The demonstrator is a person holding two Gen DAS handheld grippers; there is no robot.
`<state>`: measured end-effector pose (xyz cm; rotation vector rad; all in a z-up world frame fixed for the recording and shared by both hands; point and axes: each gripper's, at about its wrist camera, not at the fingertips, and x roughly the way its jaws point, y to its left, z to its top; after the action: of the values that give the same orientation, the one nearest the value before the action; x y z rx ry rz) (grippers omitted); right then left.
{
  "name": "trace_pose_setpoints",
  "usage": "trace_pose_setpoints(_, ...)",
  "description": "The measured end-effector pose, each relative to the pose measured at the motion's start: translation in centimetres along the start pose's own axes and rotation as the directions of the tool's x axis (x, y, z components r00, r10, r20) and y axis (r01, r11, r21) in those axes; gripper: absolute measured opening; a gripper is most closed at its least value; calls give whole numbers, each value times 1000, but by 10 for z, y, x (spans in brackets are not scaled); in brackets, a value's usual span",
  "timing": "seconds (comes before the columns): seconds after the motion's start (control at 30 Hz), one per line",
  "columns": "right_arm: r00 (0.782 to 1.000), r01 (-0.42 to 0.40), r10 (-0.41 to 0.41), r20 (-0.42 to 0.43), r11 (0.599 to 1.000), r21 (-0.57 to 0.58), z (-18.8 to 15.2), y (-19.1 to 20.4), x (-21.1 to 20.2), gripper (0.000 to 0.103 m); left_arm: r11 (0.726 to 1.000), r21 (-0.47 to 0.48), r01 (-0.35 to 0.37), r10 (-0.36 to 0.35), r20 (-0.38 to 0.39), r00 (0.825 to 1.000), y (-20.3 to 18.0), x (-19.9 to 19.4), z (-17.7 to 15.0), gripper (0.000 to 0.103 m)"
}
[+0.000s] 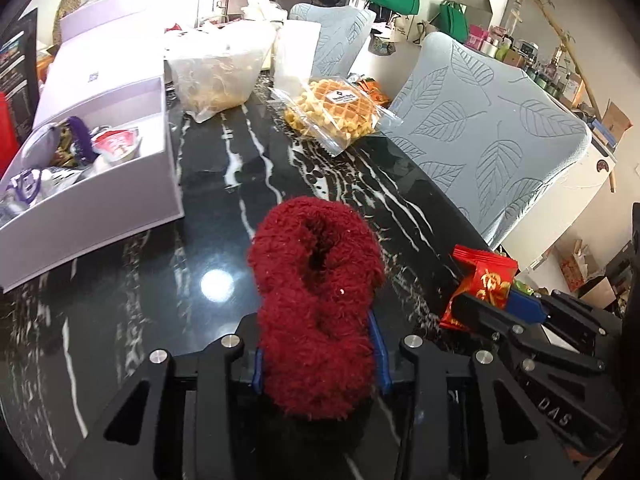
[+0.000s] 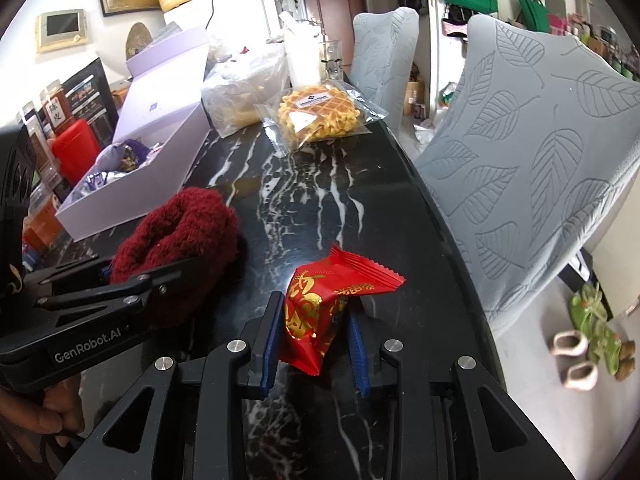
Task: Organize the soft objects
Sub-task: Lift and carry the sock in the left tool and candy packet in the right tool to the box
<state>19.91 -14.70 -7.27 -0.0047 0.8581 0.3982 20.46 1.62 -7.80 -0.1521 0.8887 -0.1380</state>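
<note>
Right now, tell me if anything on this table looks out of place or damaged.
Nothing looks damaged or spilled. Each hand-held gripper grips one item: the left a fuzzy red sock, the right a red snack packet. The waffle pack lies sealed.

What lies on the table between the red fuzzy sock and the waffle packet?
Nothing: in the left wrist view, only bare black marble table separates the red fuzzy sock from the waffle packet.

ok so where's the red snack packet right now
The red snack packet sits clamped in the right hand-held gripper above the black marble table, right of the fuzzy red sock.
</note>
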Motion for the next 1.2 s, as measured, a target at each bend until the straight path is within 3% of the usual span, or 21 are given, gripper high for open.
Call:
trace_pose_setpoints(0.5, 996, -78, 80, 28, 995, -61, -6, 52, -14, 29, 999, -26, -33, 34, 66, 997, 30, -49, -25, 39)
trace_pose_setpoints(1.2, 972, -235, 231, -41, 955, -179, -10, 141, 3, 29, 980, -150, -129, 143, 88, 986, 109, -95, -60, 39)
